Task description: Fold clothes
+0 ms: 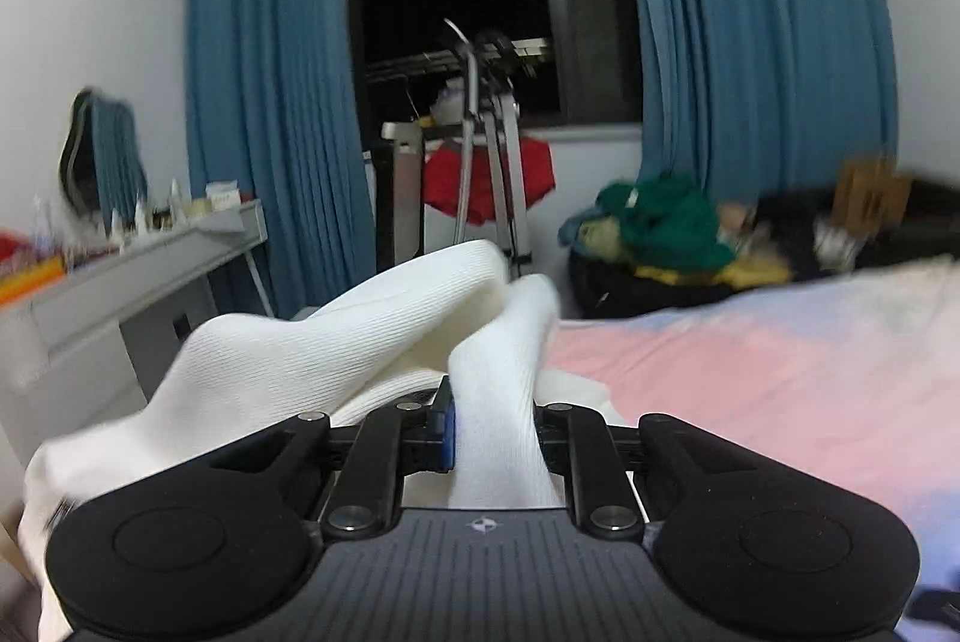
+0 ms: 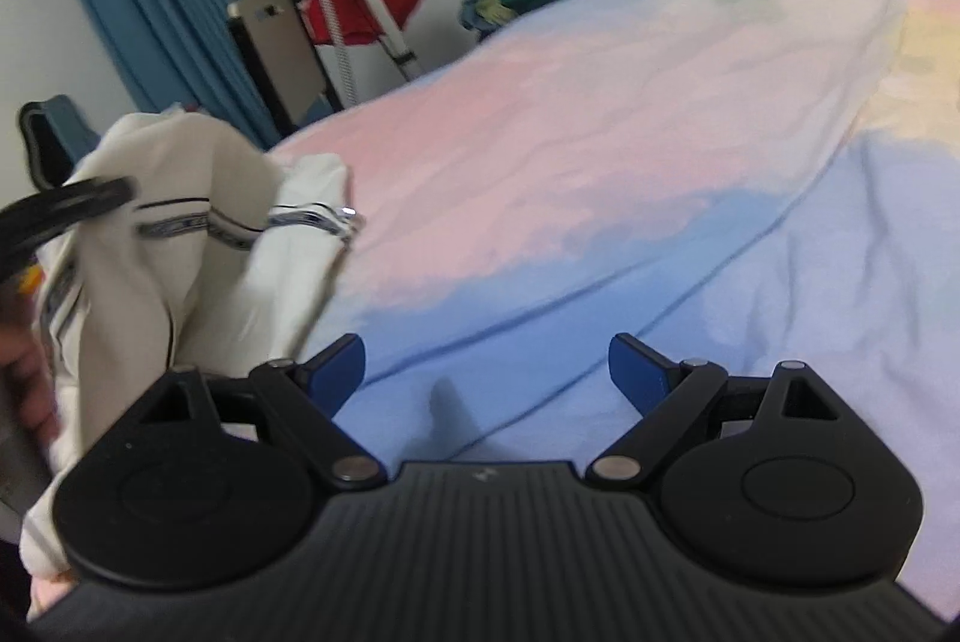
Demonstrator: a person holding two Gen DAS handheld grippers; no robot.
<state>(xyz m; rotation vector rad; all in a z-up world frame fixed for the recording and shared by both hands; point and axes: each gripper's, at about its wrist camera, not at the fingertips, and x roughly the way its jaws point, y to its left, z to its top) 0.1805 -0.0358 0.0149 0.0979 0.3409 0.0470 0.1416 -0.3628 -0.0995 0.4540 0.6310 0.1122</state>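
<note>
My left gripper is shut on a white ribbed garment, pinching a fold of it and holding it lifted above the left side of the bed. The same white garment, with dark striped trim, shows bunched at the left in the right wrist view, beside the left gripper's black body. My right gripper is open and empty, low over the blue part of the bedsheet, to the right of the garment and apart from it.
The bed carries a pink, blue and pale yellow sheet. A pile of green and yellow clothes lies at the far side. A drying rack with a red cloth, blue curtains and a grey desk stand beyond.
</note>
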